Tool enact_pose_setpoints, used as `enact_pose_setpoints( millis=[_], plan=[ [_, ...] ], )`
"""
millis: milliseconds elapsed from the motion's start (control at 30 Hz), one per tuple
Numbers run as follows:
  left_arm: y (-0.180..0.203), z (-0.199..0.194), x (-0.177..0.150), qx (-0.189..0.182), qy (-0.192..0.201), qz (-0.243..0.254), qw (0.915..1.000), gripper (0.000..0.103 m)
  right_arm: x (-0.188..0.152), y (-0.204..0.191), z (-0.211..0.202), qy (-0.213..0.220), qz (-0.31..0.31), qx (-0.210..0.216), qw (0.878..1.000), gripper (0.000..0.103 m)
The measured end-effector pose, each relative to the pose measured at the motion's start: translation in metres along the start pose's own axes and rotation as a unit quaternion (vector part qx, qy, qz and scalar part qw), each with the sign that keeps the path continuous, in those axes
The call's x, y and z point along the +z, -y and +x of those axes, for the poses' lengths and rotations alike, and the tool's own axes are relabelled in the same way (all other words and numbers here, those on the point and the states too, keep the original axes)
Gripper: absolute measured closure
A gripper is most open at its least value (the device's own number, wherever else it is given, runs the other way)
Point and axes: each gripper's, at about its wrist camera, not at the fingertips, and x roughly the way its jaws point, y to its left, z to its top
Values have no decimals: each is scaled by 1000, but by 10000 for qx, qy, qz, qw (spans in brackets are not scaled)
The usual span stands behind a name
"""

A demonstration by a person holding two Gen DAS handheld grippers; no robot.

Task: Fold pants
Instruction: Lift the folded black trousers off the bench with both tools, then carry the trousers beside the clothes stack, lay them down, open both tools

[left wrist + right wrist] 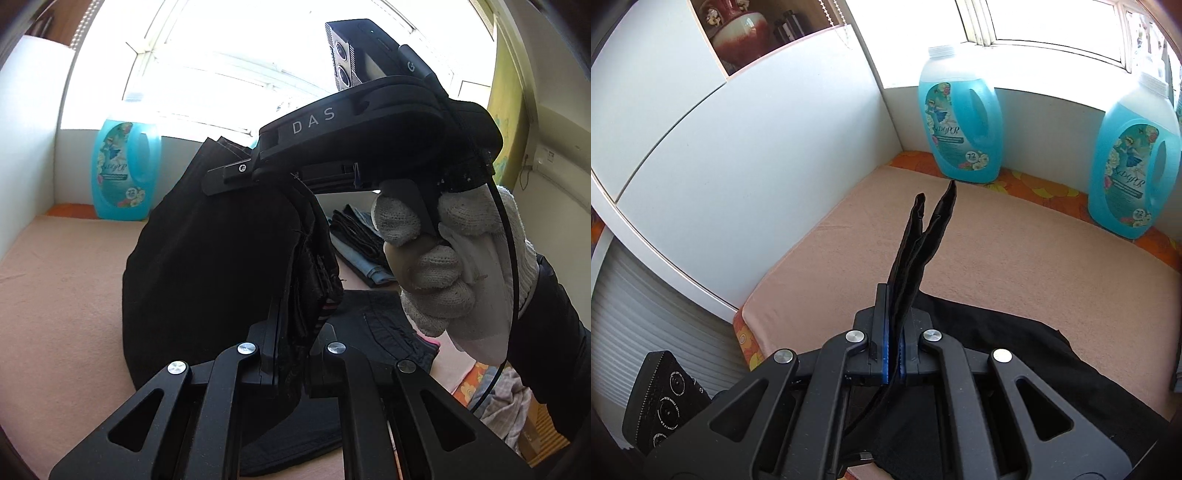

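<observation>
Black pants (214, 266) hang lifted above a peach-coloured pad (62, 295). My left gripper (291, 354) is shut on a thick bunch of their layered edge. My right gripper (894, 332) is shut on another part of the pants (919, 240), whose two thin edges stick up past the pads; the rest lies on the pad (1015, 266). In the left wrist view, the right gripper (236, 177), held by a white-gloved hand (443, 266), pinches the top of the pants.
Blue detergent bottles stand at the back by the window (125, 170) (960, 122) (1134, 162). A stack of folded jeans (362, 243) lies behind. More dark cloth (391, 325) lies to the right. A white cabinet wall (738, 166) borders the pad's left side.
</observation>
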Motion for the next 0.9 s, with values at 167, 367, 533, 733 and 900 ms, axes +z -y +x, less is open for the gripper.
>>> enact_pose_setpoints(
  millis=[167,367,533,733,900],
  plan=[
    [35,37,10,-375,-258,333,9984,96,-27,53,-43,160,270,-348,9989,99],
    [68,104,13,-861,-698,644,9918,96,-68,130,-81,159,754,-716,9945,99],
    [110,141,-5,-1239,-1131,832,9823,96,-108,186,-99,74,1161,-861,9895,99],
    [156,170,-35,-1417,-1648,980,9712,96,-154,236,-96,-113,1571,-957,9829,99],
    [169,179,-47,-1455,-1915,1028,9652,96,-179,261,-87,-238,1830,-953,9782,99]
  ],
)
